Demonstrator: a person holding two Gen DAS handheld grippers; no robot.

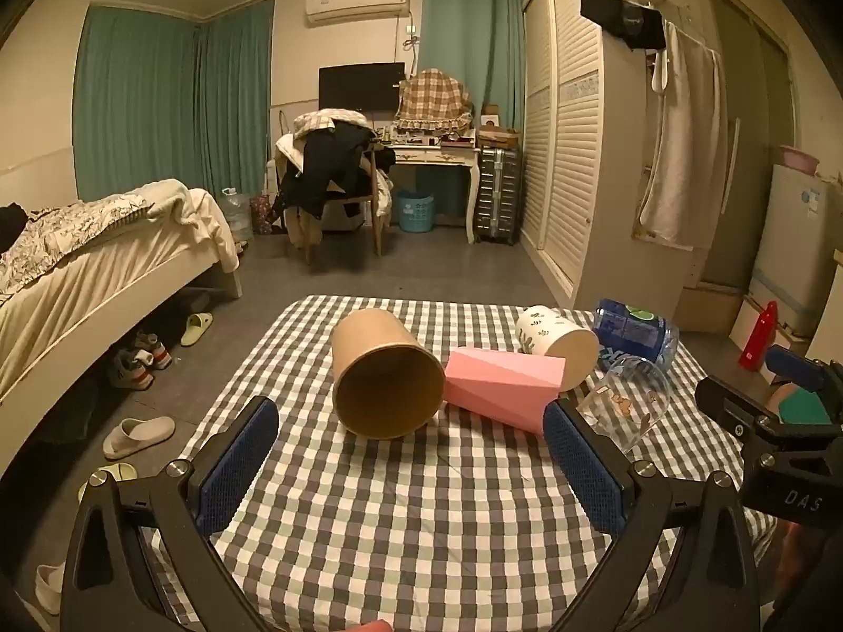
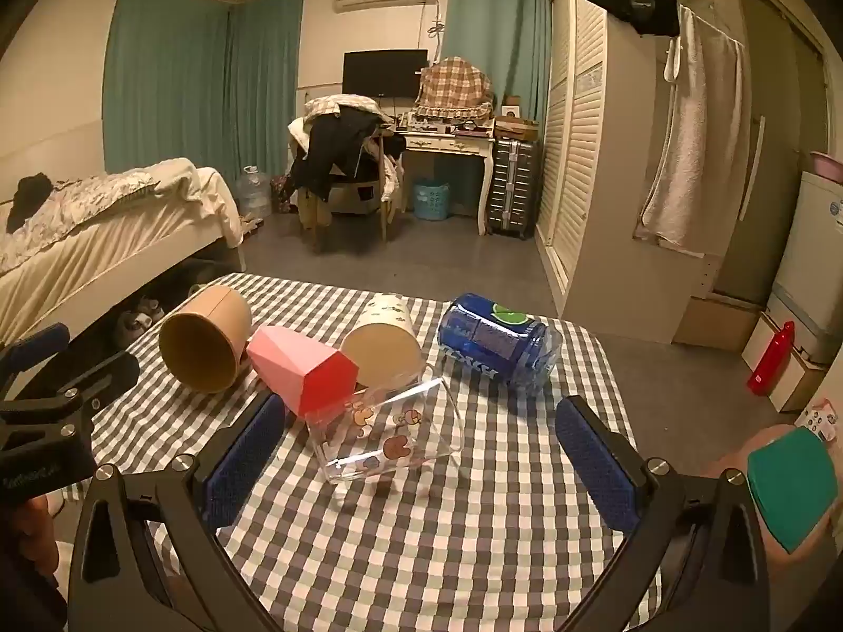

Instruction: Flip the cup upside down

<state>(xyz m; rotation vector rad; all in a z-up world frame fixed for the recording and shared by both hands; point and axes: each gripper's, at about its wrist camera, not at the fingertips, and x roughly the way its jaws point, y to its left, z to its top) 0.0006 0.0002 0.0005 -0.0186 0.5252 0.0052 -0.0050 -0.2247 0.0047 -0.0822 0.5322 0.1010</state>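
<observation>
Cups lay toppled on the cloth (image 1: 421, 500); both grippers (image 1: 411, 453) (image 2: 416, 453) hung back, jaws spread, empty, ready to choose one.

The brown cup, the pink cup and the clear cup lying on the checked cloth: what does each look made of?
Brown cup: likely kraft paper; matte tan wall, thin rim, a side seam in the right wrist view. Pink cup: probably hard plastic; flat angular facets, smooth even colour. Clear cup: glass or clear plastic, cannot tell which; transparent, glossy edges, printed cartoon figures.
</observation>
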